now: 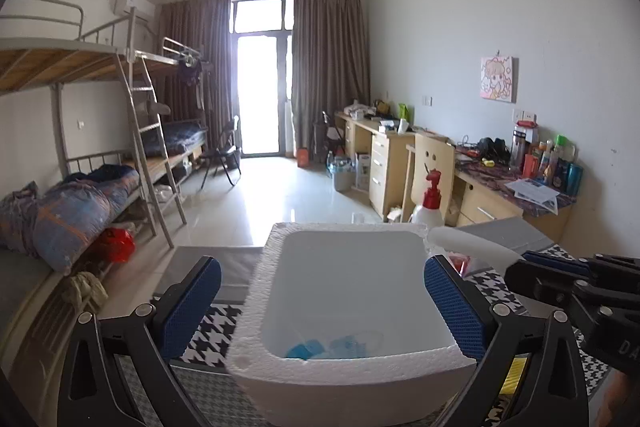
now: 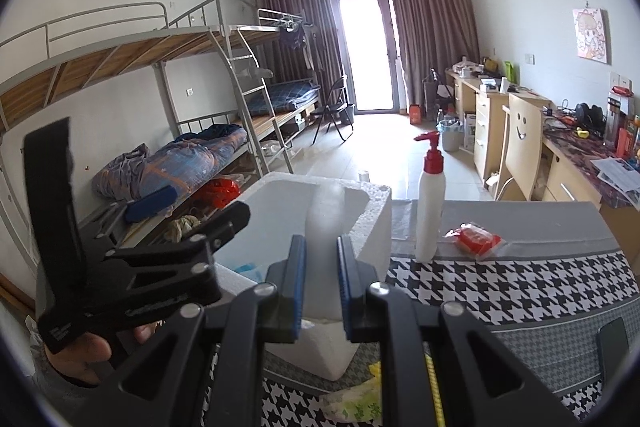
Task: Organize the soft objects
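Foam box (image 1: 256, 311): white
Cloth on table (image 2: 520, 291): black and white zigzag checks
Bottle (image 2: 430, 211): white, red pump
Packet (image 2: 476, 239): red
Gripper pads (image 1: 452, 303): blue

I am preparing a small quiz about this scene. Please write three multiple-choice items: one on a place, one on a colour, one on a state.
1. Where do the blue items lie?
A. inside the foam box
B. on the desk
C. on the floor

2. What colour is the cap of the pump bottle?
A. green
B. red
C. black

3. How is the left gripper?
A. shut on the bottle
B. shut and empty
C. open

Key: 1 A, they show on the box's bottom; 2 B, the pump head is red; 3 C, its pads stand far apart at the box's sides.
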A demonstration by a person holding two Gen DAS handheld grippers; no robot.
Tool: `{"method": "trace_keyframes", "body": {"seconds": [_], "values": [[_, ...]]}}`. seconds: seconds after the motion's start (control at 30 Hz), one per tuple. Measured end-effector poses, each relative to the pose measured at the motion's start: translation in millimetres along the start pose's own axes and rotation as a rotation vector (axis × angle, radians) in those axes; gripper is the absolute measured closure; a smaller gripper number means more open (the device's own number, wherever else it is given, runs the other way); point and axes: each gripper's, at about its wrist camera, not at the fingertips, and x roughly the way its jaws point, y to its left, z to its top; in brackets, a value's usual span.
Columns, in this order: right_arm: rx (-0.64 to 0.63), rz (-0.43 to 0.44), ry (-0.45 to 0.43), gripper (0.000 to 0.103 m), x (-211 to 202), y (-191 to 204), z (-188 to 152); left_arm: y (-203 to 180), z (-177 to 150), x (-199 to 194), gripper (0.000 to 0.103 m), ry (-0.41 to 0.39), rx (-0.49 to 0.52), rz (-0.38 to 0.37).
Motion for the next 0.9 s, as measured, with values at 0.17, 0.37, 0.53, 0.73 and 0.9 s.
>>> {"method": "trace_keyframes", "body": {"seconds": [0.17, 0.37, 0.53, 0.73, 0.9], "values": [[-0.013, 0.001, 0.001, 0.084, 5.0, 4.5, 3.3, 8.1, 0.5, -6.7, 0.001, -0.017, -0.018, 0.008], [-0.024, -0.002, 0.012, 0.084, 12.7, 7.3, 5.1, 15.5, -1.2, -10.9, 0.001, -0.018, -0.018, 0.037], [-0.035, 0.003, 0.026, 0.084, 20.5, 12.8, 6.5, 23.0, -4.2, -12.1, 0.001, -0.013, -0.015, 0.061], [-0.05, 0.0, 0.04, 0.084, 30.9, 19.6, 8.3, 36.3, -8.7, -16.1, 0.001, -0.014, -0.035, 0.084], [-0.063, -0.004, 0.067, 0.084, 45.2, 23.7, 8.6, 43.4, -12.1, -18.1, 0.001, -0.016, -0.052, 0.103]]}}
